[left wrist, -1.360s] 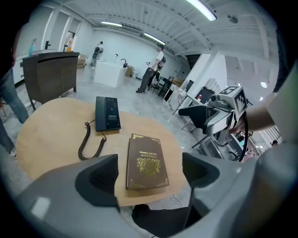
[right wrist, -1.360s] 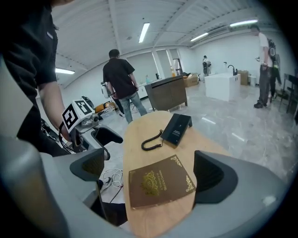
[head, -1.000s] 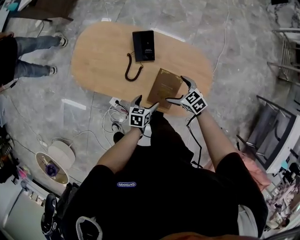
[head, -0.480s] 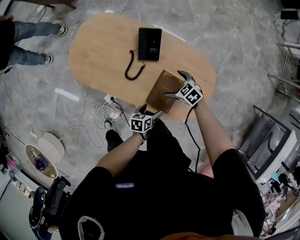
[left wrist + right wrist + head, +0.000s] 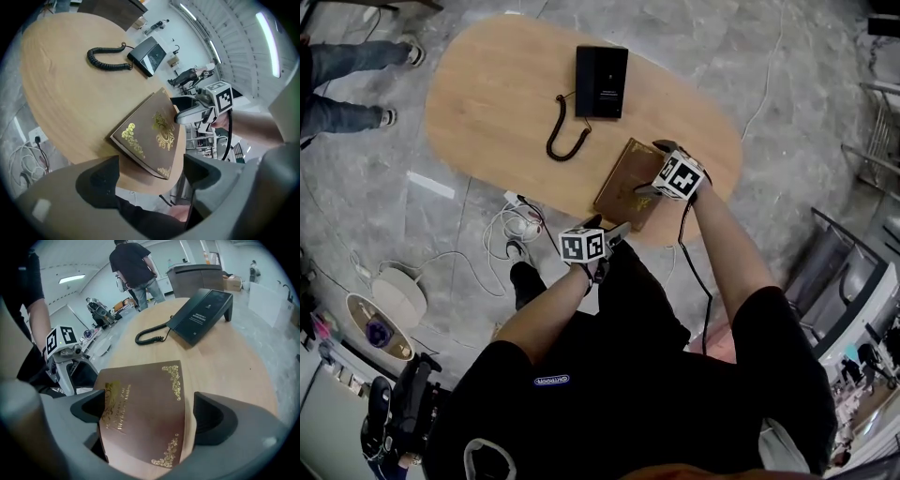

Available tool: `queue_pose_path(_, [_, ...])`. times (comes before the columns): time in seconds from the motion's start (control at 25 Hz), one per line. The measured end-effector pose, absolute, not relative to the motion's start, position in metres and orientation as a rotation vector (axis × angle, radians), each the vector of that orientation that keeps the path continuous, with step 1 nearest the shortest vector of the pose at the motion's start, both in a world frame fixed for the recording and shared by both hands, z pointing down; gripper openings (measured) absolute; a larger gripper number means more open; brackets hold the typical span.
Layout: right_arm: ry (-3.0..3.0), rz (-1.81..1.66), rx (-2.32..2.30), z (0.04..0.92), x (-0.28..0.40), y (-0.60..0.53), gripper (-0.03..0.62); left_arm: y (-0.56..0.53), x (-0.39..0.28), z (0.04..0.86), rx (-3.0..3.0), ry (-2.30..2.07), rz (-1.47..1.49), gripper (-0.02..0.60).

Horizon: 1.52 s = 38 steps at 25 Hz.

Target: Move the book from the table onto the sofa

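Right gripper view has the right claw (image 5: 147, 409) spread wide astride the book (image 5: 140, 427), lying near the tabletop (image 5: 225, 357) edge (left claw (image 5: 150, 173) gapes empty), so closing squarely across the covers before lifting seems wise.
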State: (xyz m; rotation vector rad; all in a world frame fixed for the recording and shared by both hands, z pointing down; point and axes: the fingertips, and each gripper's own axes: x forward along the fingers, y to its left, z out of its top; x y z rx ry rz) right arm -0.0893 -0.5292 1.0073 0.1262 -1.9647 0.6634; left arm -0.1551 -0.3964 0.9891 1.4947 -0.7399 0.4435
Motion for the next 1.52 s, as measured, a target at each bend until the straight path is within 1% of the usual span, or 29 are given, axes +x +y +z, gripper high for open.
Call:
queue_pose_path(0.2, [-1.926,0.722,0.095,1.026,-0.089,-0.523,0.600,-0.399,-0.152,1.010,1.405,-0.736,0.400,0.426])
queue_pose_path(0.24, [-1.928,0.727,0.107,1.027,-0.089,-0.524,0.563,-0.400,-0.155,1.014,1.392,-0.746,0.408,0.389])
queue_pose_path(0.32, [-1.925,0.731,0.119,1.027,-0.090,-0.525,0.533,-0.400,-0.161,1.019,1.371,-0.763,0.428,0.308])
queue_pose_path(0.44, [-1.901,0.731,0.125,1.028,-0.092,-0.520,0.522,-0.398,-0.162,1.023,1.353,-0.735,0.448,0.286])
queue_pose_path(0.48, [-1.901,0.731,0.135,1.027,-0.094,-0.520,0.515,-0.398,-0.162,1.022,1.344,-0.723,0.454,0.268])
queue_pose_path(0.56, [-1.918,0.734,0.170,1.020,-0.096,-0.522,0.498,-0.396,-0.162,1.021,1.329,-0.705,0.463,0.268])
queue_pose_path(0.64, [-1.946,0.735,0.206,1.010,-0.099,-0.523,0.446,-0.394,-0.163,1.018,1.325,-0.697,0.464,0.265])
queue_pose_path(0.68, [-1.959,0.728,0.216,1.006,-0.100,-0.523,0.440,-0.393,-0.165,1.016,1.327,-0.696,0.467,0.265])
queue_pose_path(0.76, [-1.982,0.709,0.234,0.999,-0.104,-0.523,0.439,-0.392,-0.169,1.013,1.335,-0.700,0.468,0.261])
queue_pose_path(1.0, [-2.077,0.644,0.341,0.959,-0.112,-0.535,0.405,-0.408,-0.183,0.992,1.380,-0.745,0.411,0.258])
queue_pose_path(1.12, [-2.106,0.604,0.392,0.937,-0.115,-0.541,0.402,-0.418,-0.189,0.976,1.411,-0.762,0.380,0.258])
queue_pose_path(1.32, [-2.161,0.534,0.498,0.887,-0.124,-0.557,0.397,-0.442,-0.204,0.940,1.498,-0.781,0.348,0.253])
queue_pose_path(1.52, [-2.210,0.437,0.626,0.823,-0.133,-0.566,0.397,-0.465,-0.223,0.888,1.627,-0.795,0.314,0.252])
